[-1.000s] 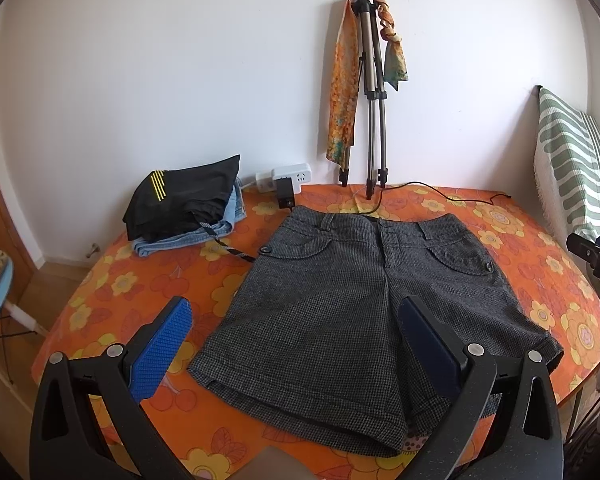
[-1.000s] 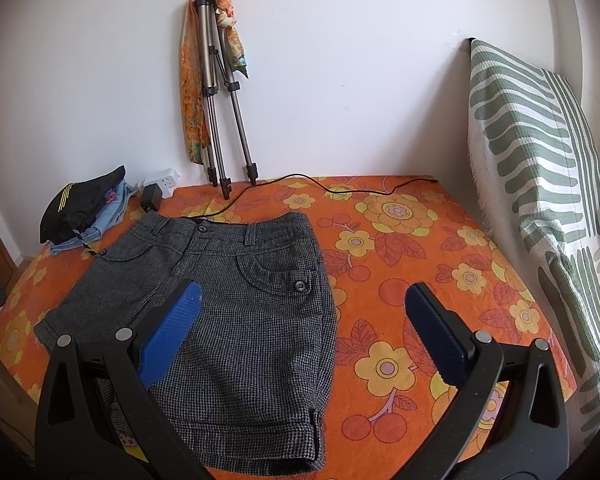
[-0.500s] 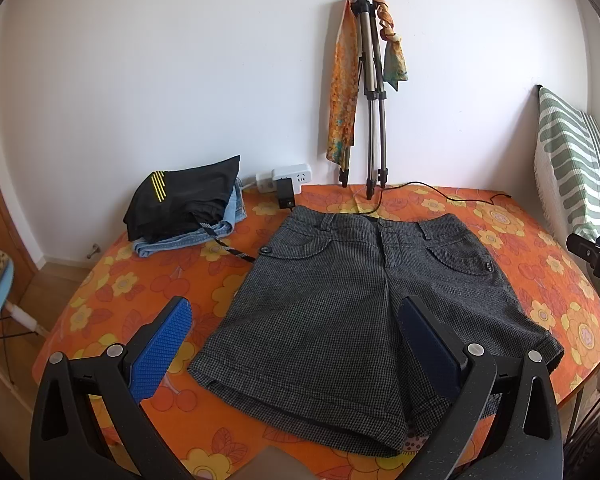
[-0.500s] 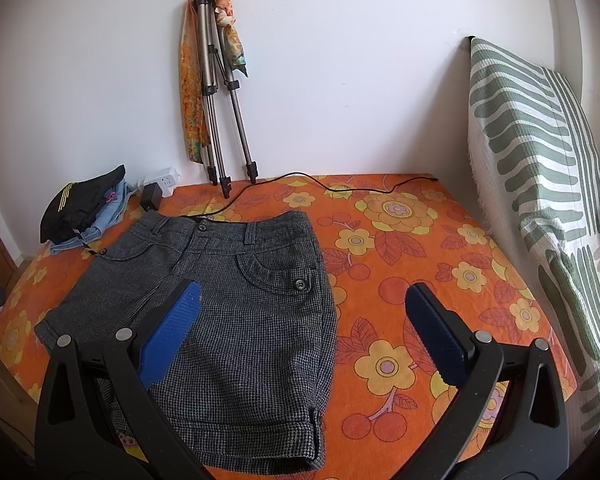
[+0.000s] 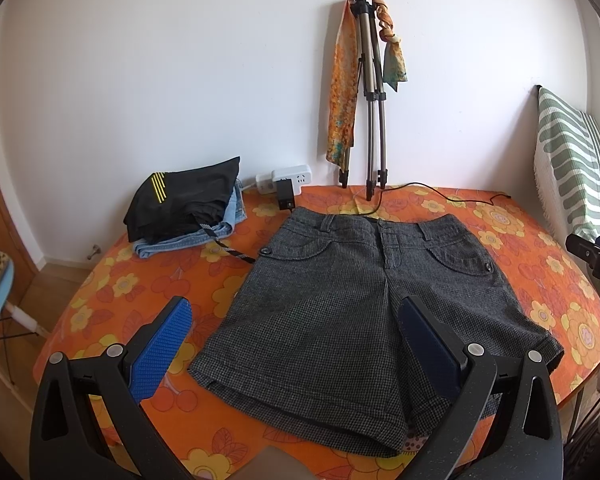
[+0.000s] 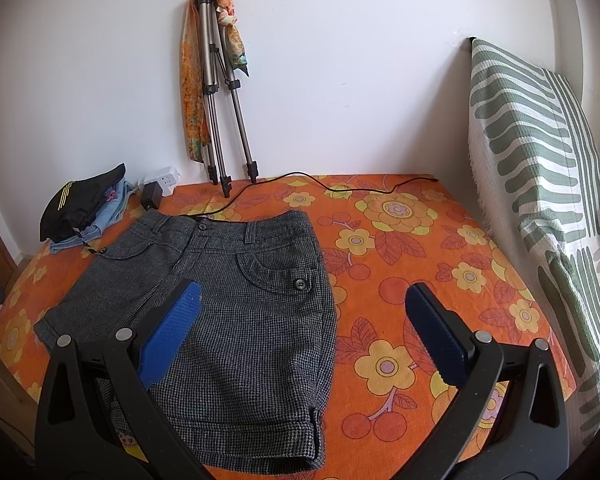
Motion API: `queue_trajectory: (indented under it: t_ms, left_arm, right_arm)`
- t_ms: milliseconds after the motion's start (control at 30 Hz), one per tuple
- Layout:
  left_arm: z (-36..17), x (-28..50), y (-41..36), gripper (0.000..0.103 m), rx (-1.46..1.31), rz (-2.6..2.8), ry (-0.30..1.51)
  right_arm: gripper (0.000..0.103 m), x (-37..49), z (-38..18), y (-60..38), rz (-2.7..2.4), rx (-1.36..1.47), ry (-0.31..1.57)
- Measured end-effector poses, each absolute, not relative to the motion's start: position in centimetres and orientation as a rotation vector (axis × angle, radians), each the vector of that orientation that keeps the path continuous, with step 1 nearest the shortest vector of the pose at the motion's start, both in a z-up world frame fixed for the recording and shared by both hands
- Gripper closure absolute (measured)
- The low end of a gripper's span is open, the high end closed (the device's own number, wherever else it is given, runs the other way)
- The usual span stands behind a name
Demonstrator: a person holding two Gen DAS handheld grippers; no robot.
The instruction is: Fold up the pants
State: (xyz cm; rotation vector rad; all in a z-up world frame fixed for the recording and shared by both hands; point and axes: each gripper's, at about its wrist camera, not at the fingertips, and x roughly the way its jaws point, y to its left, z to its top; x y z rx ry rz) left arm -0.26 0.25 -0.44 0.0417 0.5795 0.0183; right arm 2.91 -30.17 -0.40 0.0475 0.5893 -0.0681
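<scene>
Fingers (image 5: 162,354) of both grippers wide, ribbed blue pads; houndstooth wool shorts (image 5: 364,300) flat.

Grey shorts (image 5: 364,300) are laid flat mid-desk (image 5: 112,304); the left tool (image 5: 296,332) is held wide open above their near hem.

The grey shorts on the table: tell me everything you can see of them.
The grey shorts look like a thick woven fabric in a fine dark check. They lie flat and unfolded, front up, on the orange flowered tablecloth, waistband toward the wall, leg hems toward the cameras. They have belt loops, a fly, two curved front pockets with buttoned tabs, and wide hems. A black cable runs under or against the waistband. Neither gripper touches them.
</scene>
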Motion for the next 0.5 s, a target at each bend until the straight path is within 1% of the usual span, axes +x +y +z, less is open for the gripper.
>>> queue_trajectory:
  t_ms: [500]
  left_arm:
    - [-0.5, -0.11, 0.26, 0.0, 0.04, 0.017, 0.578]
  right_arm:
    - [0.0, 2.95, -0.3, -30.17, -0.068, 0.047, 0.592]
